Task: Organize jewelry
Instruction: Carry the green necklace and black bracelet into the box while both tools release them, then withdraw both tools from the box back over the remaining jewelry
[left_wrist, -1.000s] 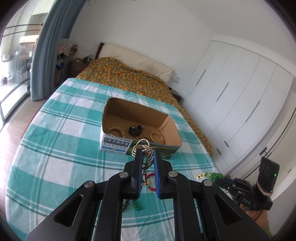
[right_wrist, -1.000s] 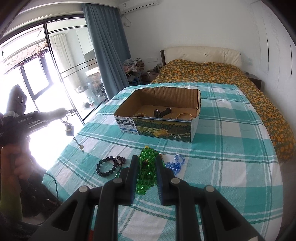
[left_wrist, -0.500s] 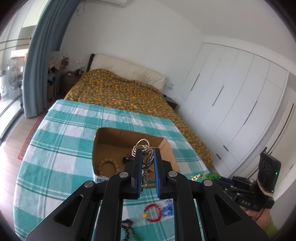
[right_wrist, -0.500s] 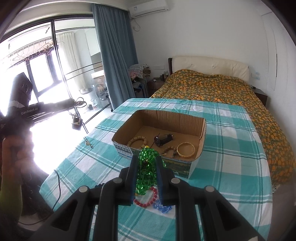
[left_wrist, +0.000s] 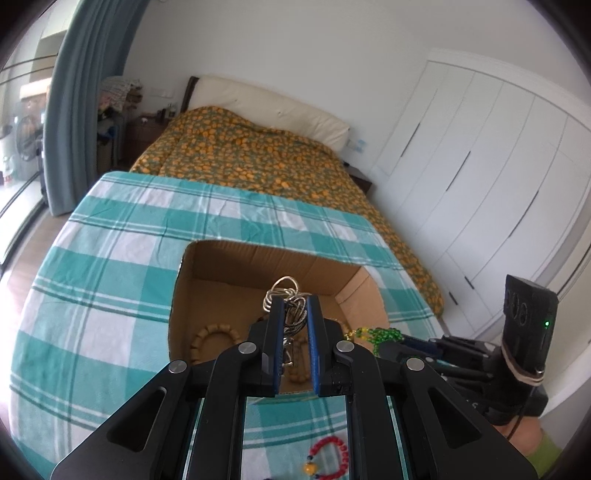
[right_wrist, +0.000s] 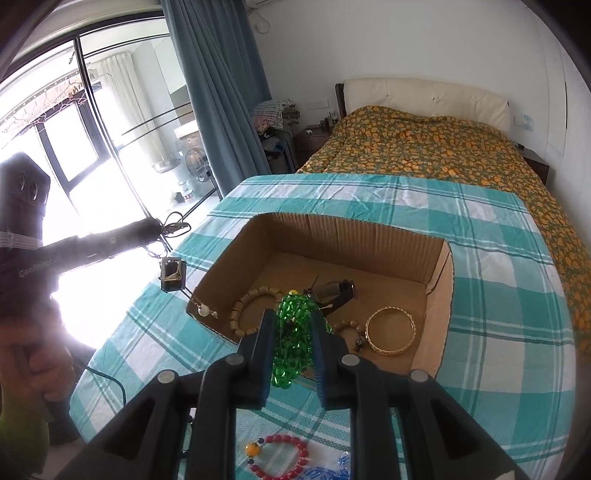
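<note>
My left hand-held gripper (left_wrist: 293, 328) pinches a silver chain (left_wrist: 286, 295), the right hand-held gripper (right_wrist: 293, 332) green beads (right_wrist: 293, 332), both seemingly over the cardboard box (right_wrist: 325, 236), mid-frame.

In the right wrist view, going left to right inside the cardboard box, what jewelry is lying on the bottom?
Tan wooden bead bracelet → black wristwatch → gold bangle. The green bead strand in the right gripper hangs in front, so it is left out.
</note>
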